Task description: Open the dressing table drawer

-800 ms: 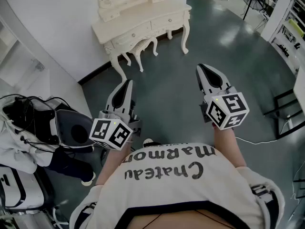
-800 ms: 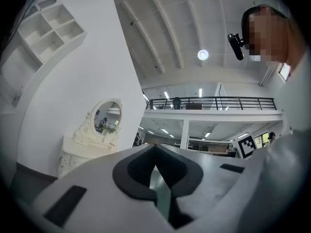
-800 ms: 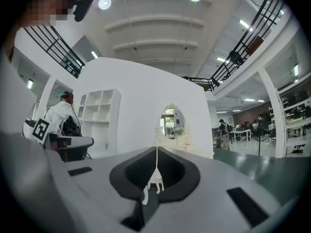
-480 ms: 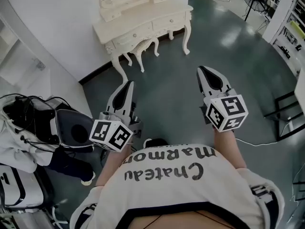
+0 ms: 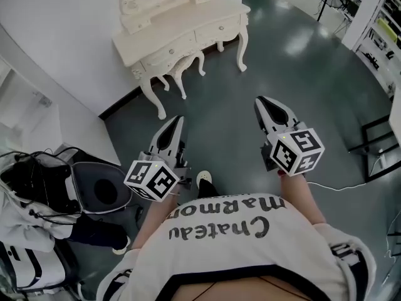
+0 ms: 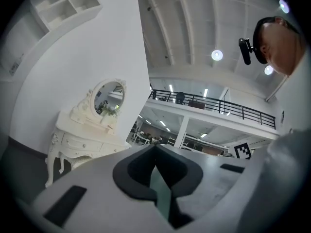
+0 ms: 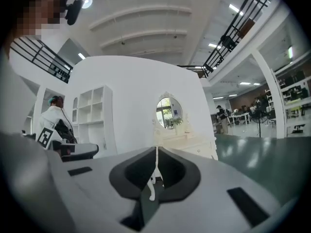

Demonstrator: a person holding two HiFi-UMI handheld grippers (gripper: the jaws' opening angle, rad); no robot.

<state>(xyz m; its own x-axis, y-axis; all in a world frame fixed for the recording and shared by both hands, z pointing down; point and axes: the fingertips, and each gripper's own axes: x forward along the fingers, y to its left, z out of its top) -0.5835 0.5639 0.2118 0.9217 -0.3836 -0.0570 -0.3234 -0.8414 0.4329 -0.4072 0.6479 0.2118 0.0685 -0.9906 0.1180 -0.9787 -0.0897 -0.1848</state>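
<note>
The step looks like the approach. The left hand-held gripper [image 5: 177, 121] and right hand-held gripper [image 5: 260, 101] are both clenched on nothing, well apart from the white desk [image 5: 188, 21] by the wall. Next, one must reach a drawer [image 5: 218, 29] and unclench for its knob.

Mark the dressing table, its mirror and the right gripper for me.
dressing table [image 5: 182, 25], head view, on its top surface.
mirror [image 6: 108, 97], left gripper view, on the oval glass.
right gripper [image 5: 262, 100], head view, at the tip, where the jaws stand together.
</note>
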